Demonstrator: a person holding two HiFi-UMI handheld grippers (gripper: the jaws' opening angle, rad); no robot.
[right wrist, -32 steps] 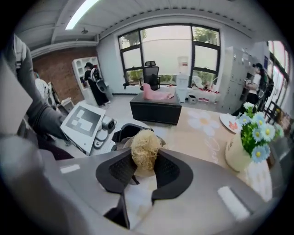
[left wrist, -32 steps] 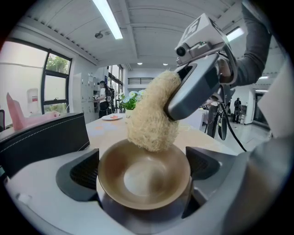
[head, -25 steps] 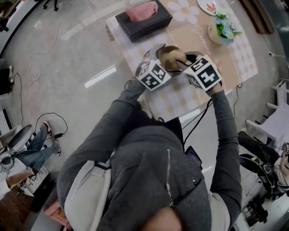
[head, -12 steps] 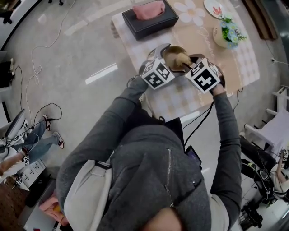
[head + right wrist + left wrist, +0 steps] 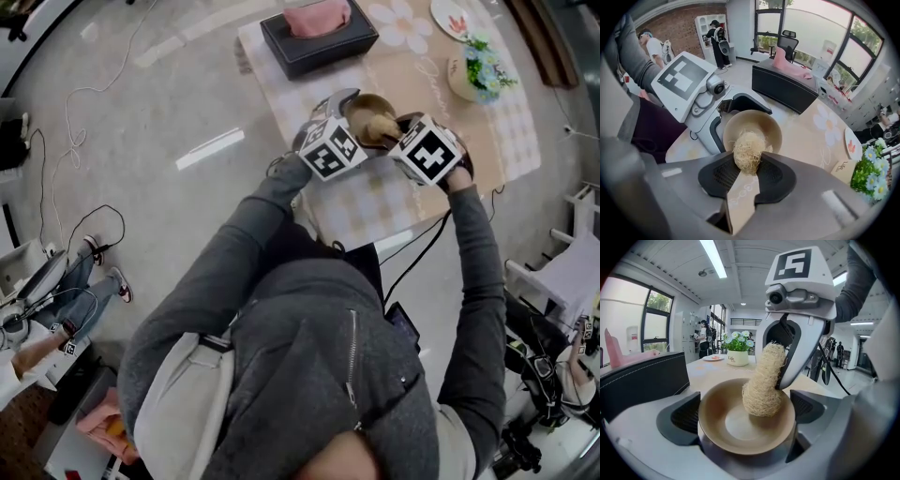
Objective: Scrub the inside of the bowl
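The bowl [image 5: 723,414] is in the air over the checked tablecloth [image 5: 373,204], not standing on it. It is tilted so that its open side faces my right side. My left gripper [image 5: 746,419] holds it: the two dark pads [image 5: 683,417] press on opposite sides of the bowl, and the rim stands a little in front of them. Inside the bowl is the loofah scrubber [image 5: 764,380]. Its round end touches the inner wall on the side near my right gripper [image 5: 749,172], above the flat bottom. The right jaws are closed on the other end of the scrubber, where a flat beige strip [image 5: 739,204] comes out toward the camera.

I judge that the scrubbing is under way and that most of the wall is not yet covered. To do it well, I think I should move the scrubber's end in circles around the whole wall and then across the bottom, always with the fibres flat on the surface. The push should be moderate: the bowl is smooth and is held only at two sides, so a hard push may turn it or make it slip out of the pads. The loofah looks soft, so it will probably bend if I push along its length. It may also help to turn the left wrist a little.

Farther on the table are a black tissue box [image 5: 319,30], a flower pot [image 5: 476,71] and a small plate [image 5: 454,17], all well apart from the bowl.
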